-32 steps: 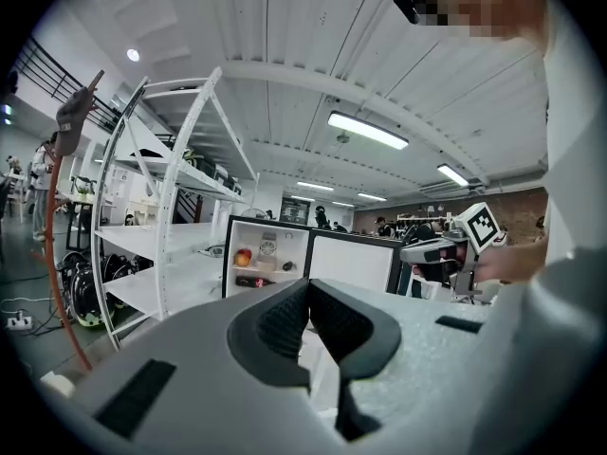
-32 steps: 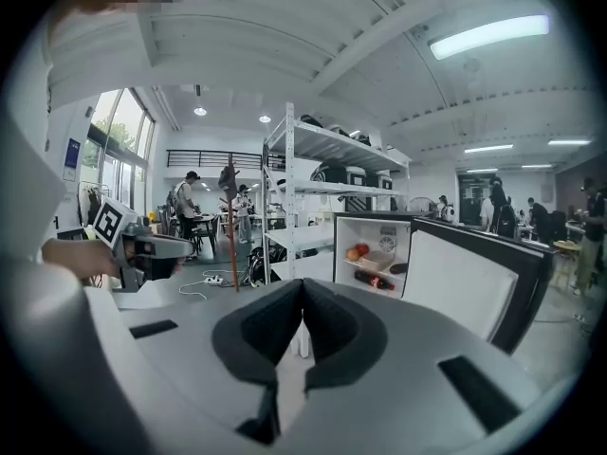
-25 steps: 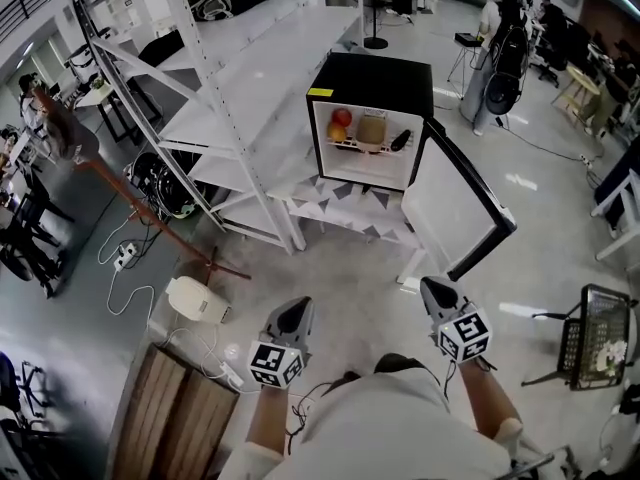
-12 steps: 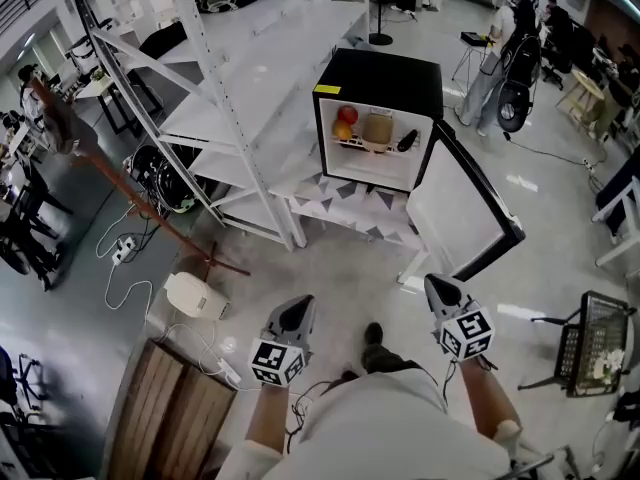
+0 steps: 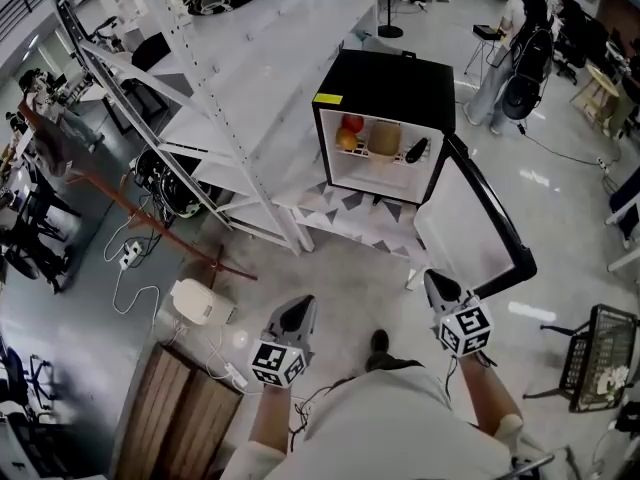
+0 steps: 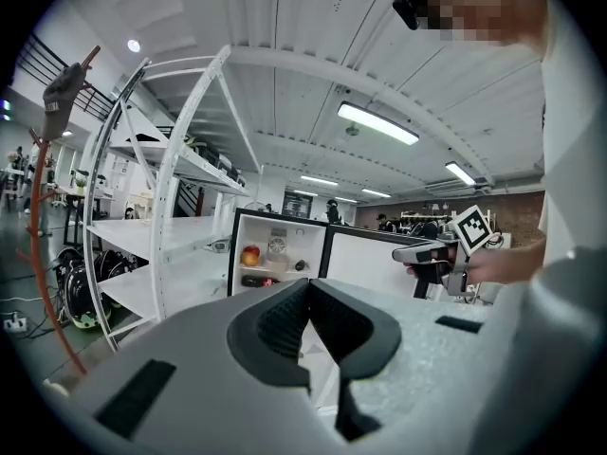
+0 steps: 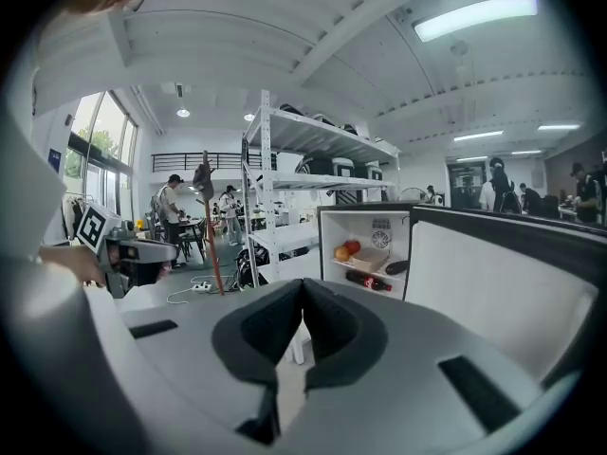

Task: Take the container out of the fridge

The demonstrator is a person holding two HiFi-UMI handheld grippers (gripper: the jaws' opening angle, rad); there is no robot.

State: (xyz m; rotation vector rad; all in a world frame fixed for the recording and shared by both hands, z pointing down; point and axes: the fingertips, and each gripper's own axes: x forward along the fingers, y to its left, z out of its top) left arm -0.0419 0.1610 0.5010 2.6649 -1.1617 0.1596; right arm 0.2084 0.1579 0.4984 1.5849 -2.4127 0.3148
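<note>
A black mini fridge (image 5: 385, 88) stands on a low white counter with a grey triangle pattern (image 5: 345, 213), and its door (image 5: 485, 213) is swung wide open to the right. The beige box-shaped container (image 5: 383, 139) sits at the middle of the fridge's upper wire shelf. A red apple and an orange fruit (image 5: 346, 133) lie at the shelf's left end and a dark oblong object (image 5: 415, 150) at its right end. The right gripper view also shows a red-labelled bottle (image 7: 366, 280) lying on the level below.

The left gripper (image 5: 293, 313) and the right gripper (image 5: 438, 288) are held low in front of the person, well apart from the fridge. Each has its jaws together with nothing between them, which looks like a carrying posture for the approach, not a reach.

The floor from the person to the counter's front edge is bare, so the way in seems open. The door's outer edge hangs near the right gripper's side, and the white metal rack's legs (image 5: 285, 223) stand off the counter's left end. An approach down the middle probably suits best. The container has neighbours close on both sides, so the jaws will need to open and enter squarely.
</note>
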